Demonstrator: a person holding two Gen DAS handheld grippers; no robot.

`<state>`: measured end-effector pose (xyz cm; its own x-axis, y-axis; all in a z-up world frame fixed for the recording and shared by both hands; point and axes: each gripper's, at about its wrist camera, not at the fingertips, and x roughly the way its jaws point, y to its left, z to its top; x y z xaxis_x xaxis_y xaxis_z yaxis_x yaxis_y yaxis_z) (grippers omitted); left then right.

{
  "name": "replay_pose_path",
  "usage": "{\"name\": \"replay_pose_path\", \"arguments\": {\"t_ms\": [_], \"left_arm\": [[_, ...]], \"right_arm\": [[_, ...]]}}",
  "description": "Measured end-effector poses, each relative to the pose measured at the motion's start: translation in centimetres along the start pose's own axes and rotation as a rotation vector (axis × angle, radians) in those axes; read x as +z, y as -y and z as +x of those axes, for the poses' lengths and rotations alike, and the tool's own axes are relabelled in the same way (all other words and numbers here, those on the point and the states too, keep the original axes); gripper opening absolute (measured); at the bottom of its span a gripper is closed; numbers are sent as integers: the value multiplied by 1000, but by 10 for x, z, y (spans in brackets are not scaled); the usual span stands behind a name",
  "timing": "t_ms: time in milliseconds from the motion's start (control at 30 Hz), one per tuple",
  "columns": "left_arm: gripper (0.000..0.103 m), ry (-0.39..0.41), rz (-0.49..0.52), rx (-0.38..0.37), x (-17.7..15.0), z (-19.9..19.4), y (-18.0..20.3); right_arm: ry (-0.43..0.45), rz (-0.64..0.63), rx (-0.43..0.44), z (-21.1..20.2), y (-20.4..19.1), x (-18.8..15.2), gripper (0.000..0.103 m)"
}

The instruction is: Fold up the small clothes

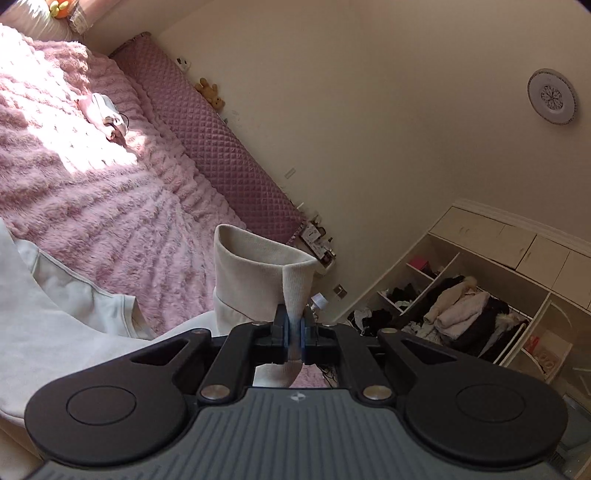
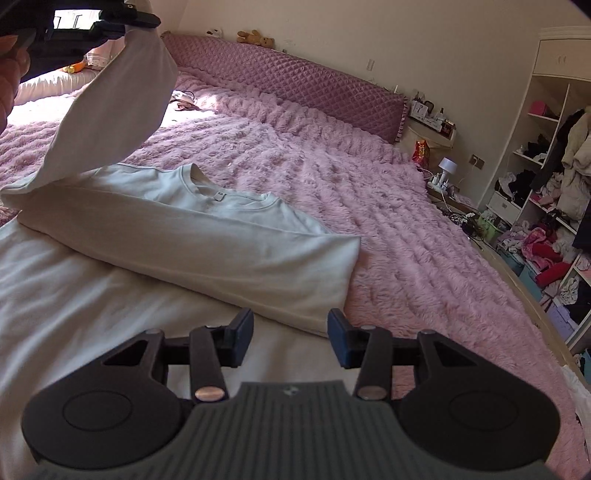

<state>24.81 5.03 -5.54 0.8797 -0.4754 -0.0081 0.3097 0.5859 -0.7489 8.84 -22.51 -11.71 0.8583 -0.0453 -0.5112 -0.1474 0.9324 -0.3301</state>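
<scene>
Pinching the ribbed cuff (image 1: 291, 291) of a cream sleeve (image 2: 118, 107), the left gripper (image 1: 294, 334) has its jaws pressed tight on the fabric and holds it lifted above the bed; in the right wrist view this gripper (image 2: 110, 24) appears at the upper left with the sleeve hanging down from it to the rest of the garment. The cream sweatshirt (image 2: 207, 236) lies spread on the fluffy pink bedspread (image 2: 369, 206), neckline (image 2: 221, 188) facing the quilted mauve headboard (image 2: 295, 77), its other sleeve already laid diagonally across the chest. The right gripper (image 2: 291, 338) hovers low over the lower part of the sweatshirt, jaws spread wide with nothing between them, just short of the folded sleeve's end. To the right stands an open wardrobe (image 2: 554, 147) stuffed with clothes, and a small stuffed toy (image 2: 255, 37) sits on top of the headboard.
</scene>
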Motion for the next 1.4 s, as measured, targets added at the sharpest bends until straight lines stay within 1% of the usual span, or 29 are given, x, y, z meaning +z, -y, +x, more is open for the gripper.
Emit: {"name": "replay_pose_path", "arguments": {"t_ms": [33,67,133,267,300,367,400,433,467,500,533,567,600,633,733,800,933,1000,1033,1067,1167,1233,1300,1367,1400], "left_arm": [[5,-19,-6,-1,-10,8,-1],[5,-62,-13,-3,-26,21,-5],[5,-124,9,15,-50,41,-11],[6,-299,147,92,-101,76,-17],[12,-347,177,117,-112,84,-18],[27,-454,238,133,-132,95,-15],[50,-507,286,146,-142,98,-7],[63,-537,325,147,-145,101,-4],[66,-557,380,145,-149,101,4],[67,-561,444,145,-153,93,15],[67,-555,480,139,-152,88,21],[69,-541,511,132,-150,80,26],[75,-519,535,128,-148,70,33],[78,-506,542,128,-143,63,34],[84,-459,548,155,-119,41,33],[85,-434,570,211,-99,24,26],[86,-413,604,316,-62,-8,5],[86,-401,618,389,-44,-26,-10],[86,-397,624,422,-37,-33,-17],[86,-396,633,457,-29,-42,-25],[86,-389,662,538,-10,-64,-48],[86,-385,676,583,-4,-74,-62],[86,-399,698,627,1,-80,-76],[86,-411,711,655,3,-83,-86],[84,-417,713,661,3,-83,-90]], "right_arm": [[-8,3,-3,1,5,-4,40],[-18,7,-6,1,10,-8,40],[-33,10,-17,3,17,-14,40],[-63,24,-26,5,30,-21,40],[-69,31,-29,6,32,-23,40],[-79,43,-34,7,36,-25,41],[-84,49,-35,8,38,-26,41],[-89,59,-35,9,40,-26,42],[-92,69,-34,10,41,-25,46],[-95,83,-31,11,43,-24,48],[-97,93,-25,12,44,-23,51],[-96,102,-19,12,45,-22,52],[-93,108,-17,12,45,-21,52],[-89,113,-16,12,44,-19,52],[-79,133,3,15,43,-15,52],[-73,155,36,19,43,-11,52],[-40,234,136,34,44,2,52],[-34,270,166,46,44,9,52],[-33,289,174,54,44,14,53],[-30,306,173,62,45,18,58],[-25,350,162,87,49,30,65],[-38,381,160,106,54,35,65],[-65,423,176,122,58,38,65],[-92,477,206,136,63,39,65],[-101,493,207,140,64,39,65]]}}
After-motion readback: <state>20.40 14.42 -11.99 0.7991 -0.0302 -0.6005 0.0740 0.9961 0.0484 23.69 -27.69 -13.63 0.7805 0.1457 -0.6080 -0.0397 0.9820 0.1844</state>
